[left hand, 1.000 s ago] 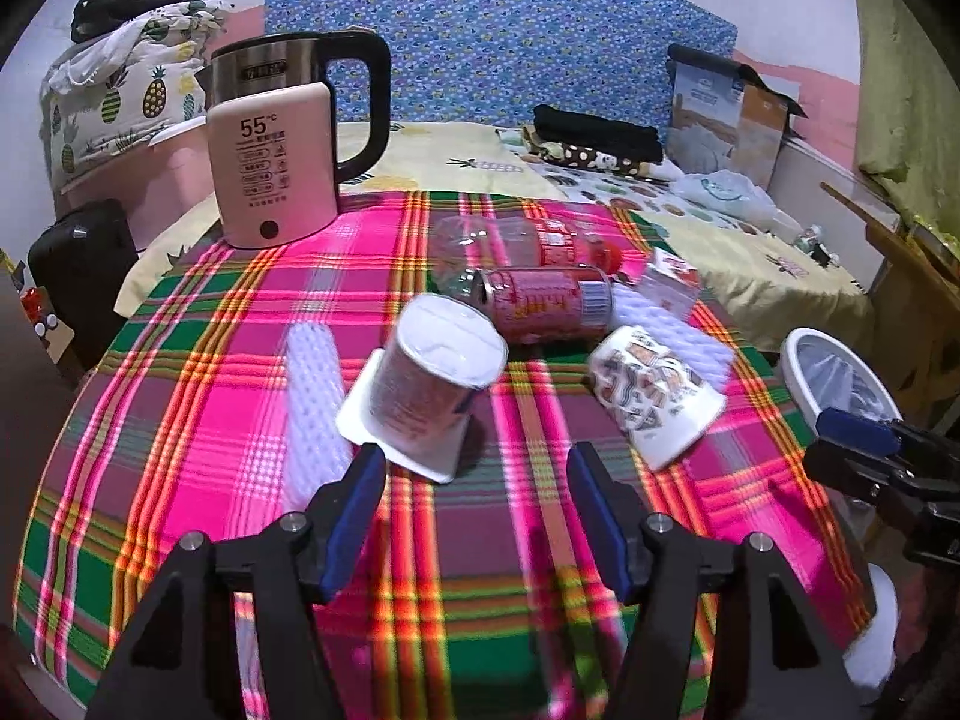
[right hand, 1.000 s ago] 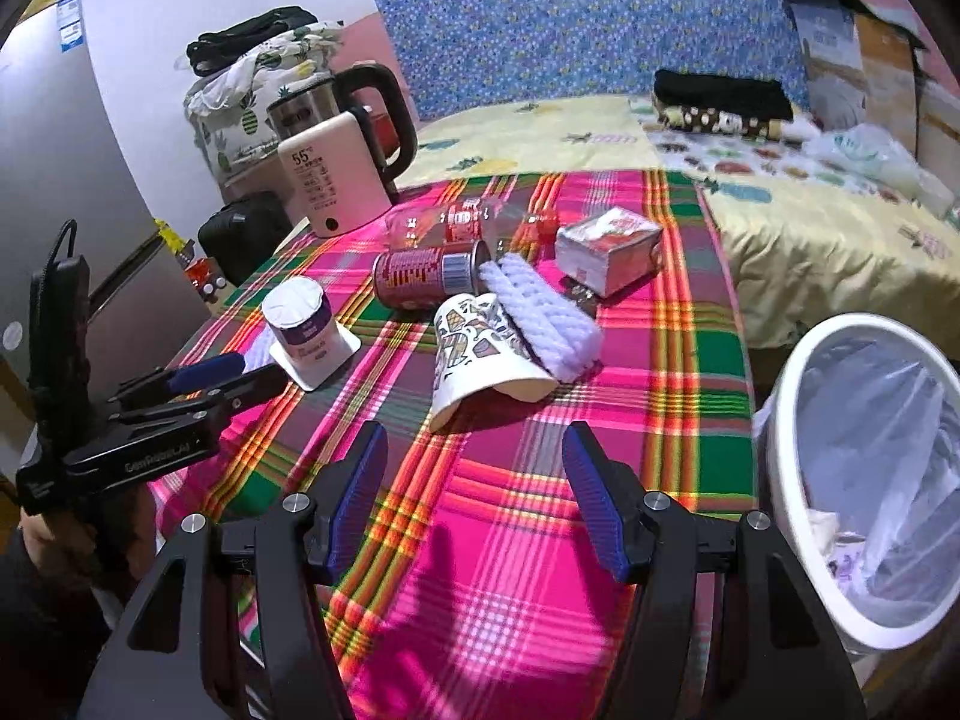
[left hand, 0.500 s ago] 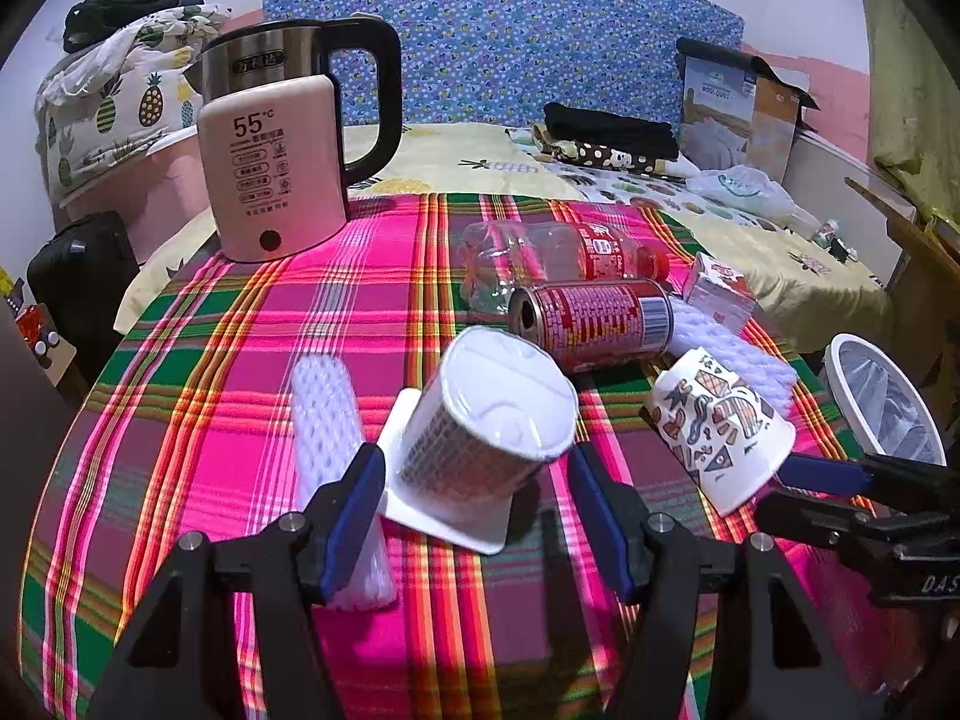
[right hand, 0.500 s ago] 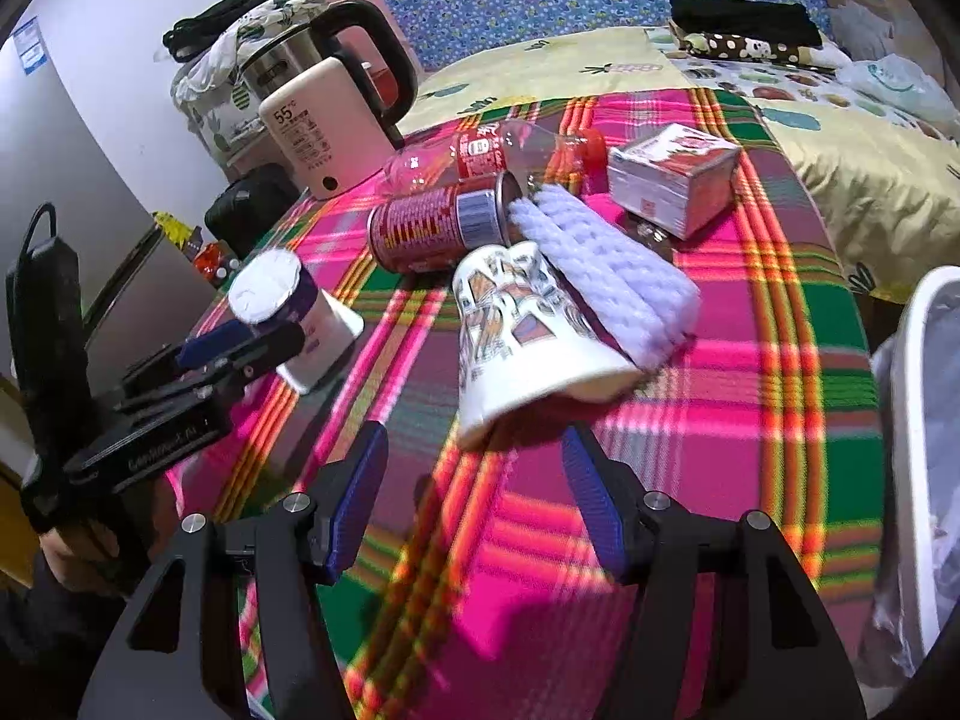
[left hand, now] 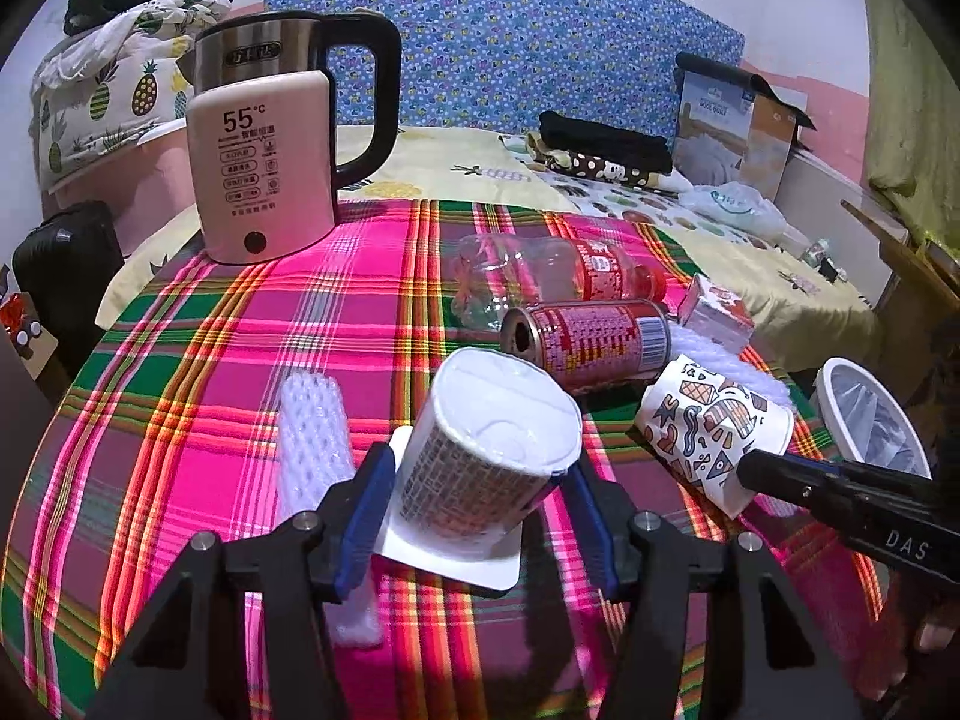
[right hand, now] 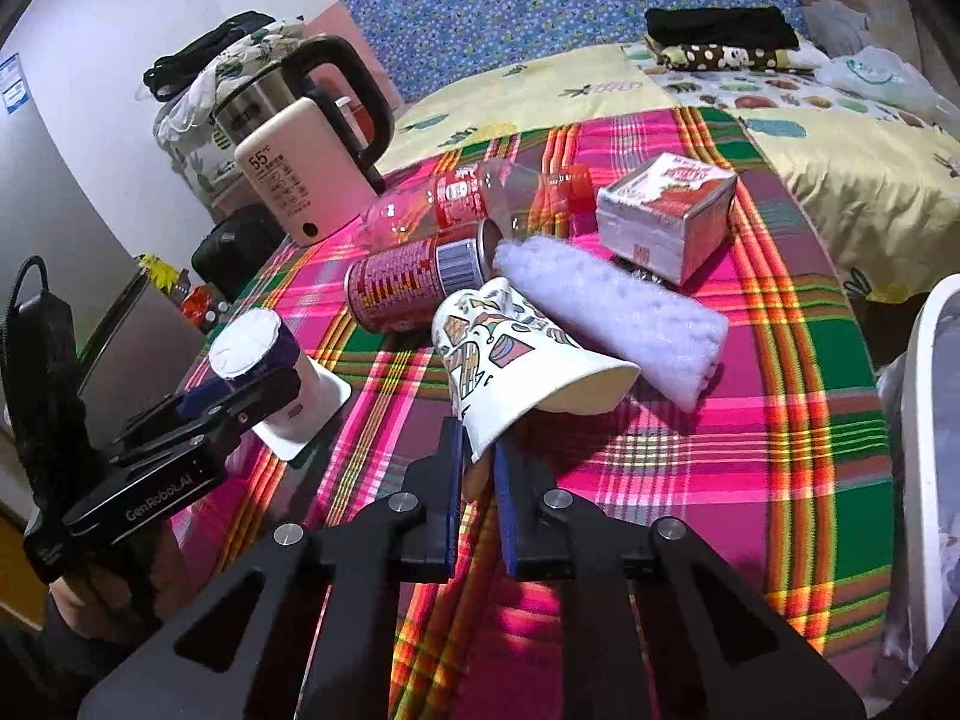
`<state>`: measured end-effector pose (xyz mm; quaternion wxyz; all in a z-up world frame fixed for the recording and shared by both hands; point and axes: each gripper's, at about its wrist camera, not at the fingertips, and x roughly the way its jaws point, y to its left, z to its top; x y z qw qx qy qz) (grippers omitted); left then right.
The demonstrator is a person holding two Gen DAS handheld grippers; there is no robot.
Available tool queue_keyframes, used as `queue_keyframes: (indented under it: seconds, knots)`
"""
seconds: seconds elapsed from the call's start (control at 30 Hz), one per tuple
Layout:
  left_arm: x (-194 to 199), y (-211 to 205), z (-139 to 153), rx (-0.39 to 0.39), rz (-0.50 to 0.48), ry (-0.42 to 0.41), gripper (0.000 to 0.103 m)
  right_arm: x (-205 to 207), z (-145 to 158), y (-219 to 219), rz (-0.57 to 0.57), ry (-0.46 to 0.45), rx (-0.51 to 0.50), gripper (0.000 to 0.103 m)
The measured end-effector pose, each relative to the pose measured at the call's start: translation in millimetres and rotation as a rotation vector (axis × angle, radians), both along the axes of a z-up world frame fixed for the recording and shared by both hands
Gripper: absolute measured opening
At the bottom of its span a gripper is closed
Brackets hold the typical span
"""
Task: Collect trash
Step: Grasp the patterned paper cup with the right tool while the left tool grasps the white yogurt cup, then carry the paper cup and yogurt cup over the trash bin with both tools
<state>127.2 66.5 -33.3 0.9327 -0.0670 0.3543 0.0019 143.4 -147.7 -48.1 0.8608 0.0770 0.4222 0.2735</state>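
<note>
Two pieces of trash are being taken up at once from the table [left hand: 180,372], which is covered by a plaid cloth. The right claw [right hand: 477,468] is narrowed onto the rim of the patterned paper cup [right hand: 516,372], which lies on its side near the table's right edge, its wall pinched between the blue pads. The left claw [left hand: 474,516] is set wide around the upturned yogurt cup [left hand: 486,456], which stands tilted on its square lid near the front edge; the pads are seen just beside its wall, and firm contact cannot be confirmed.

The remaining trash is left untouched toward the middle and far side of the table: a red can [left hand: 594,339] on its side, a clear plastic bottle [left hand: 540,276] behind it, a small carton [right hand: 666,216], and two white foam sleeves, one [right hand: 606,312] beside the paper cup and one [left hand: 312,438] beside the yogurt cup. A kettle [left hand: 264,162] is stood at the far left corner. The white bin [right hand: 930,450] is placed off the table's right edge.

The grasping step is judged to be in hand. Next, the left claw would need to be closed gently, since the thin cup may be crushed, and the paper cup lifted and carried right over the bin before release.
</note>
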Motion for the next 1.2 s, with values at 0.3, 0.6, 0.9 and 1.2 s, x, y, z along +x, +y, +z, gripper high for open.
queue_keyframes:
  seconds: [0.3,0.6,0.9,1.2]
  knots:
    - [-20.7,-13.1,14.5,-0.008,-0.021,-0.031,0.058,-18.1,17.4,-8.6,0.0,-0.064,-0.005,0.009]
    - [-36.8,-38.6,25.1,-0.021,-0.074,-0.046,0.058,-32.9,28.1,-36.8,-0.05,-0.09,0.008,0.009]
    - [-41.0,-75.5,35.1,-0.029,-0.157,-0.06,0.058,-45.3,34.8,-69.8,-0.135,-0.114,0.011,0.009]
    - [-34.1,-122.5,39.7,-0.036,-0.266,-0.059,0.058,-57.9,36.3,-103.2,-0.223,-0.132,0.001,0.009]
